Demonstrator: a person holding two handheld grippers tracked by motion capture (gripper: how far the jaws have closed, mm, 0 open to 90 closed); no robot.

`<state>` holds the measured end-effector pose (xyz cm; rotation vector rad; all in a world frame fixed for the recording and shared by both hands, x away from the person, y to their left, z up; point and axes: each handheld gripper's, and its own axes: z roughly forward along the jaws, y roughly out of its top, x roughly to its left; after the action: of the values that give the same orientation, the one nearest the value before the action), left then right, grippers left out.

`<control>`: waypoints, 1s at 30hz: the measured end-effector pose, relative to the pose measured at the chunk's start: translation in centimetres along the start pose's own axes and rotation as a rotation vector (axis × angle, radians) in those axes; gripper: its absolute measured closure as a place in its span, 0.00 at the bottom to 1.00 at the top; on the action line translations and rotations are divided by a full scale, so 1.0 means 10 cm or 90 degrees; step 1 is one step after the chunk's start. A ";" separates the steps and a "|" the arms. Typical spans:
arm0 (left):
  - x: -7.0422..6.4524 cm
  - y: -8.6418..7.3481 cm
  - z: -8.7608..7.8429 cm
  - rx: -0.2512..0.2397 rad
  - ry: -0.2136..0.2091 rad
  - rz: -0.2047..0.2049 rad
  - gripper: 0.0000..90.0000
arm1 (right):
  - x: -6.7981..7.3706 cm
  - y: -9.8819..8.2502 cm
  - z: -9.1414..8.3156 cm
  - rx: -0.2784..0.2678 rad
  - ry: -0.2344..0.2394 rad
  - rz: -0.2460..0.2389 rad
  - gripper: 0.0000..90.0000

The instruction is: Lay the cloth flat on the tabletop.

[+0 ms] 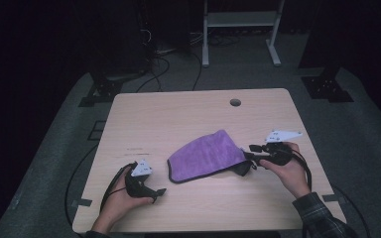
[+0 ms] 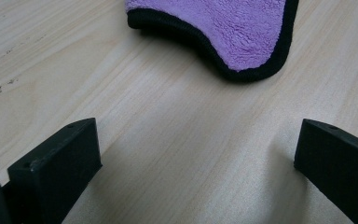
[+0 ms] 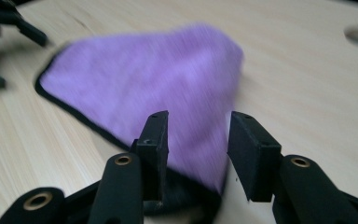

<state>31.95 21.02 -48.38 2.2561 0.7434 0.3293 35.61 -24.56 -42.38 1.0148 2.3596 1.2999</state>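
From above, my purple cloth (image 1: 206,155) lies folded mid-table (image 1: 188,109), my right gripper (image 1: 252,154) at its right corner, my left gripper (image 1: 159,192) just left of it. My left gripper view: jaws wide over bare wood, the cloth's black-hemmed edge (image 2: 223,32) ahead. My right gripper view: jaws part-open, straddling the cloth's near corner (image 3: 144,84), not pinching it.

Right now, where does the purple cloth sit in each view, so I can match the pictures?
High view: purple cloth at table centre, between both hands.
Left gripper view: top edge, right of centre, beyond the open jaws.
Right gripper view: centre-left, reaching between the jaws.
Shared landmark: the cloth's black hem.
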 end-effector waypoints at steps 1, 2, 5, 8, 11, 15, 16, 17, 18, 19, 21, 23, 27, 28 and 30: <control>0.00 0.00 0.00 0.000 0.000 0.000 0.00 | -0.03 -0.07 -0.02 0.009 -0.005 0.007 0.64; 0.00 0.00 0.00 0.000 0.000 0.000 0.00 | -0.06 -0.13 -0.03 0.017 -0.010 0.013 0.64; 0.00 0.00 0.00 0.000 0.000 -0.001 0.00 | -0.11 -0.29 -0.04 0.045 -0.015 0.027 0.64; 0.00 0.00 0.00 0.000 0.001 -0.001 0.00 | -0.13 -0.40 -0.05 0.058 -0.008 0.040 0.63; 0.00 0.00 0.00 0.000 0.001 -0.001 0.00 | -0.13 -0.47 -0.05 0.066 0.005 0.047 0.62; 0.00 0.00 0.00 0.000 0.001 -0.001 0.00 | -0.11 -0.51 -0.01 0.085 0.008 0.052 0.66; 0.00 0.00 0.00 0.000 0.001 -0.001 0.00 | -0.12 -0.51 0.00 0.090 0.006 0.052 0.74; 0.00 0.00 0.00 0.000 0.001 -0.001 0.00 | -0.13 -0.51 0.01 0.095 0.007 0.051 0.82; 0.00 0.00 0.00 0.000 0.001 -0.001 0.00 | -0.13 -0.50 0.01 0.097 0.001 0.050 0.88; 0.00 0.00 0.00 0.000 0.001 -0.001 0.00 | -0.13 -0.50 0.01 0.097 0.001 0.050 0.88; 0.00 0.00 0.00 -0.001 0.003 -0.003 0.00 | -0.15 -0.46 -0.02 0.081 -0.002 0.050 0.96; 0.01 0.00 -0.02 -0.011 0.006 -0.006 0.05 | -0.15 -0.40 -0.06 0.061 -0.005 0.047 0.97; 0.01 0.01 -0.04 -0.019 0.000 -0.013 0.17 | -0.10 -0.21 -0.13 0.014 -0.001 0.037 0.98; 0.01 0.03 -0.05 -0.022 -0.001 -0.010 0.18 | -0.09 -0.17 -0.13 0.007 0.002 0.034 0.98; -0.01 0.07 -0.07 -0.038 0.001 -0.006 0.22 | -0.06 -0.07 -0.14 -0.012 0.012 0.028 0.98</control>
<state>31.79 20.98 -47.38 2.1953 0.7355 0.3439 35.01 -26.07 -42.23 1.0604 2.3469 1.3501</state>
